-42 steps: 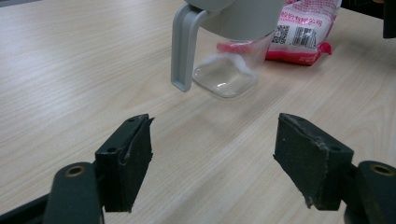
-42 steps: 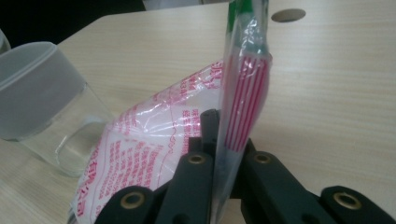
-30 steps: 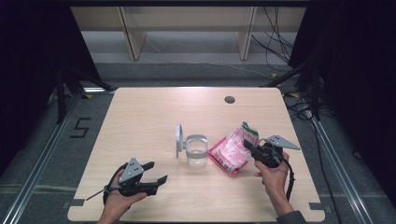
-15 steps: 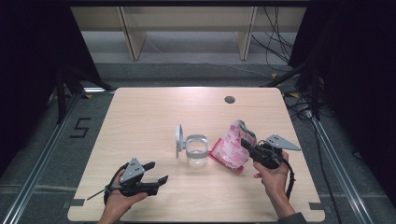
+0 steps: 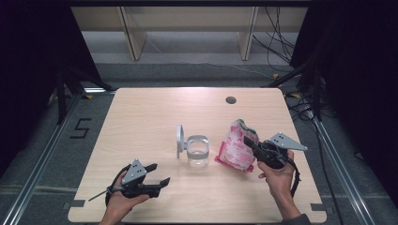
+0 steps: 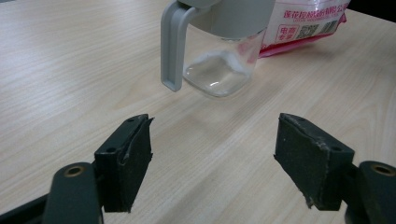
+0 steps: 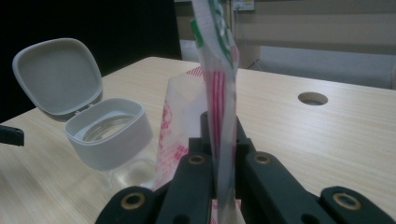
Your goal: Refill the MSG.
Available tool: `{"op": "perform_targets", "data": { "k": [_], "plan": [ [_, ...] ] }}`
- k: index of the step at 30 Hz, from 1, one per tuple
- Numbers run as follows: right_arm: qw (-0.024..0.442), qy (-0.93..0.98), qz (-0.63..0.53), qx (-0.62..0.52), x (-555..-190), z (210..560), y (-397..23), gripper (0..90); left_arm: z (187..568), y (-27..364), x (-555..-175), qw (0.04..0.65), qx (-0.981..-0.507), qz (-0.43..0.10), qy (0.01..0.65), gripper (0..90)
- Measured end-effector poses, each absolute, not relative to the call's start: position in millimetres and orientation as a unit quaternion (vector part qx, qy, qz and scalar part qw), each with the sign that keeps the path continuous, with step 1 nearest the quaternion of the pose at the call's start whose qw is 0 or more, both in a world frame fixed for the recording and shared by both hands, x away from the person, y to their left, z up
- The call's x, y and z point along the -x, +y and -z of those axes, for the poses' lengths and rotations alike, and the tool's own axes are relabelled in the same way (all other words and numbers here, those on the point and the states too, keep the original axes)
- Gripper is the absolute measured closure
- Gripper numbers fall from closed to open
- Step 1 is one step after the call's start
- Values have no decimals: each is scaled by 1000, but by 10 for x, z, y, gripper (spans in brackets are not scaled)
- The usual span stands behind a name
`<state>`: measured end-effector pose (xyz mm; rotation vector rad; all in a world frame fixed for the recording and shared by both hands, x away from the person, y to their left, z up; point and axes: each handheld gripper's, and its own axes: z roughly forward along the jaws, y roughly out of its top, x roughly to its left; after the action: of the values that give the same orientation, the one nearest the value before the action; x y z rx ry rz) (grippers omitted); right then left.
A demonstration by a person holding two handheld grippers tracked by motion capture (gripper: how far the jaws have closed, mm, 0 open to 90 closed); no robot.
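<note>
A pink and white snack bag (image 5: 238, 146) with a green top stands tilted on the table, lifted at one edge. My right gripper (image 5: 250, 145) is shut on that edge; in the right gripper view the bag (image 7: 217, 88) rises thin between the closed jaws. Left of the bag stands a clear glass jar (image 5: 196, 151) with a grey collar, its grey lid (image 5: 179, 138) flipped open. The jar (image 7: 109, 135) and lid (image 7: 58, 77) lie to the left in the right gripper view. My left gripper (image 5: 157, 180) rests open near the table's front, jaws pointing at the jar (image 6: 223, 70), nothing between them.
The wooden table (image 5: 141, 117) has a round cable hole (image 5: 230, 100) at the back right. Shelving and cables lie beyond the far edge. A floor mark "5" (image 5: 80, 127) sits left of the table.
My right gripper has risen with the bag's edge, tipping the bag from lying flat to standing nearly upright. The left gripper has stayed put.
</note>
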<state>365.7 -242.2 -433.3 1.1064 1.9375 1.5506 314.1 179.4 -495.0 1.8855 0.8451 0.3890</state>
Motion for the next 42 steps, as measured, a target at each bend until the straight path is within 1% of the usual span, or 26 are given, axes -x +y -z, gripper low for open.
{"op": "perform_targets", "data": {
  "k": [2, 3, 4, 14, 15, 21, 22, 23, 24, 25, 27, 29, 30, 32, 33, 36, 37, 39, 41, 42],
  "plan": [
    [218, 703, -557, -385, -3660, 4307, -2422, 900, 4947, 1794, -3138, 495, -779, -162, 348, 265],
    [206, 700, -558, -395, -3617, 4276, -2388, 900, 4940, 1795, -3133, 495, -779, -162, 348, 265],
    [215, 699, -562, -386, -3626, 4276, -2384, 900, 4928, 1782, -3123, 493, -781, -164, 346, 265],
    [223, 708, -558, -372, -3563, 4163, -2355, 900, 4982, 1693, -3097, 493, -787, -157, 336, 265],
    [226, 712, -554, -368, -3562, 4144, -2367, 900, 4990, 1672, -3091, 498, -784, -156, 336, 265],
    [218, 707, -560, -372, -3526, 4106, -2363, 900, 5026, 1545, -3045, 487, -800, -154, 316, 265],
    [225, 710, -562, -359, -3540, 4103, -2370, 900, 5031, 1522, -3036, 486, -801, -149, 315, 265],
    [215, 707, -561, -372, -3516, 4093, -2350, 900, 5036, 1497, -3029, 487, -802, -149, 313, 265],
    [224, 711, -561, -360, -3525, 4086, -2354, 900, 5042, 1470, -3024, 489, -802, -147, 311, 266],
    [219, 712, -563, -358, -3517, 4075, -2338, 900, 5042, 1453, -3019, 486, -805, -151, 306, 266],
    [223, 712, -564, -354, -3512, 4057, -2321, 900, 5047, 1408, -3016, 485, -808, -151, 298, 267],
    [212, 710, -566, -361, -3489, 4035, -2297, 900, 5058, 1351, -3009, 484, -811, -149, 293, 268],
    [221, 713, -570, -345, -3504, 4016, -2296, 900, 5064, 1287, -3006, 482, -816, -146, 285, 268],
    [222, 713, -566, -349, -3494, 4002, -2287, 900, 5065, 1243, -3007, 484, -816, -141, 282, 269],
    [210, 710, -575, -349, -3493, 3992, -2269, 900, 5063, 1198, -3007, 486, -816, -141, 280, 269],
    [221, 710, -576, -340, -3501, 3946, -2259, 900, 5040, 1059, -3025, 486, -820, -145, 264, 272],
    [213, 711, -577, -341, -3497, 3926, -2252, 900, 5033, 1009, -3035, 488, -821, -147, 258, 273],
    [212, 705, -583, -344, -3475, 3889, -2228, 900, 5018, 911, -3064, 488, -822, -149, 251, 275],
    [221, 705, -585, -335, -3481, 3848, -2238, 900, 5009, 799, -3092, 492, -821, -154, 245, 276],
    [216, 705, -582, -343, -3463, 3822, -2240, 900, 5008, 740, -3110, 495, -820, -150, 243, 276]
  ]
}}
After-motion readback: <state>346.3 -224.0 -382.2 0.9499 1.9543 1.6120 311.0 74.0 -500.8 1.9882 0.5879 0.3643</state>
